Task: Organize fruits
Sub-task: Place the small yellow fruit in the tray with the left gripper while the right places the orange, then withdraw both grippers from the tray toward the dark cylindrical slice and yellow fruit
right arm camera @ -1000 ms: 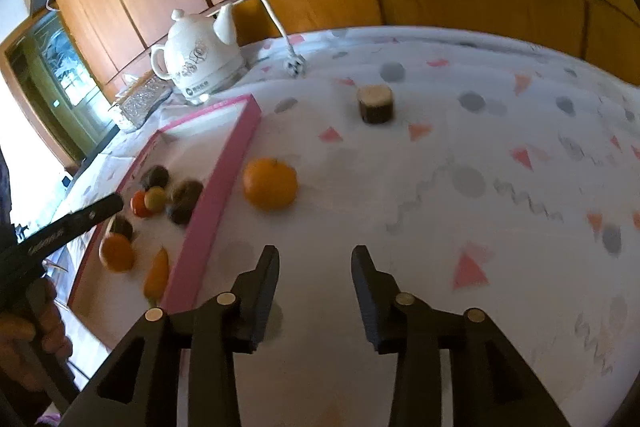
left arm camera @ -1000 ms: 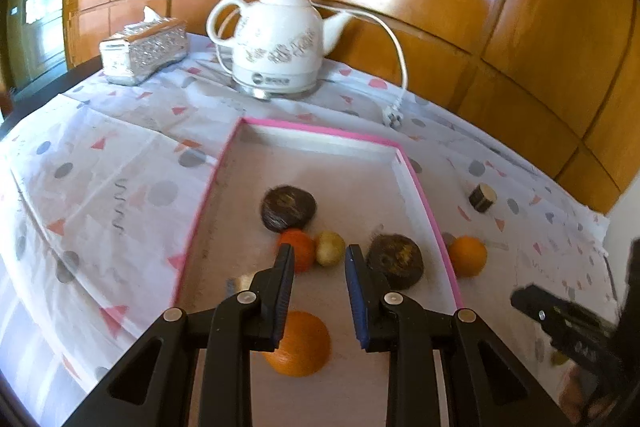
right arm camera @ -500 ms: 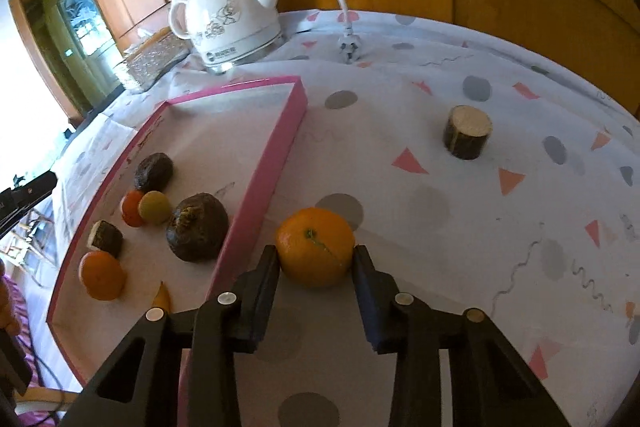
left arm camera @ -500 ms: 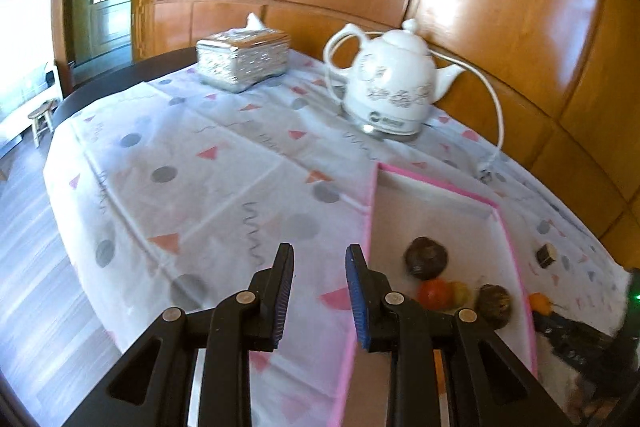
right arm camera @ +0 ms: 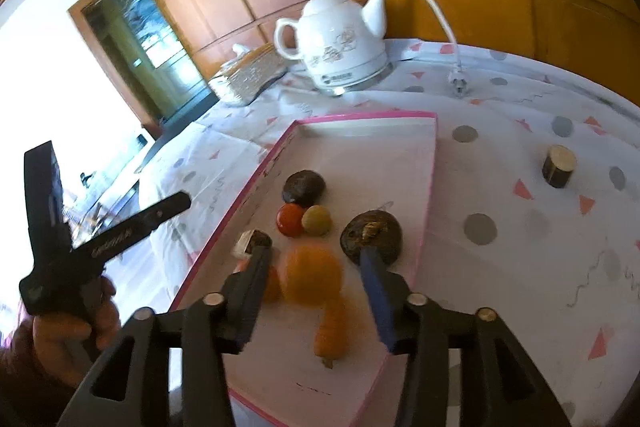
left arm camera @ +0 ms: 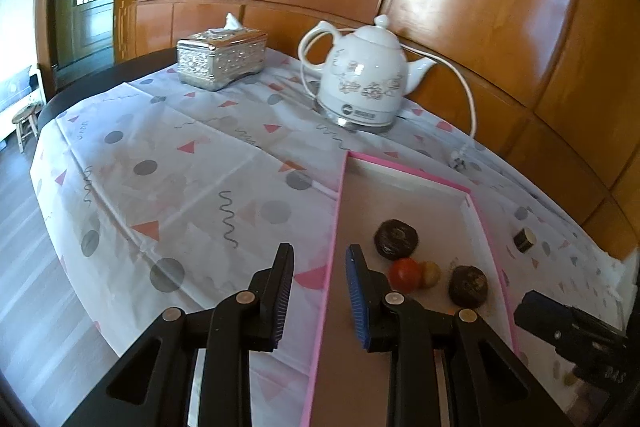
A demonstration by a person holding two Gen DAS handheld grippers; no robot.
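Note:
A pink-rimmed tray (right arm camera: 431,163) holds several fruits: two dark round ones (right arm camera: 304,187) (right arm camera: 372,235), a red one (right arm camera: 291,219), a yellow-green one (right arm camera: 317,220) and a carrot (right arm camera: 332,331). My right gripper (right arm camera: 316,285) is open above the tray; a blurred orange (right arm camera: 312,279) sits loose between its fingers, apart from both pads. My left gripper (left arm camera: 320,291) is open and empty over the tray's left rim (left arm camera: 334,227). The left gripper also shows in the right wrist view (right arm camera: 120,235).
A white kettle (left arm camera: 366,79) with cord and plug stands at the back, with a silver tissue box (left arm camera: 220,61) left of it. A small wood stub (right arm camera: 559,165) sits on the patterned cloth right of the tray. Wood panelling is behind.
My right gripper closed on the orange on the cloth, carried it left over the tray and has opened; the orange is dropping free. My left gripper drew back to the left.

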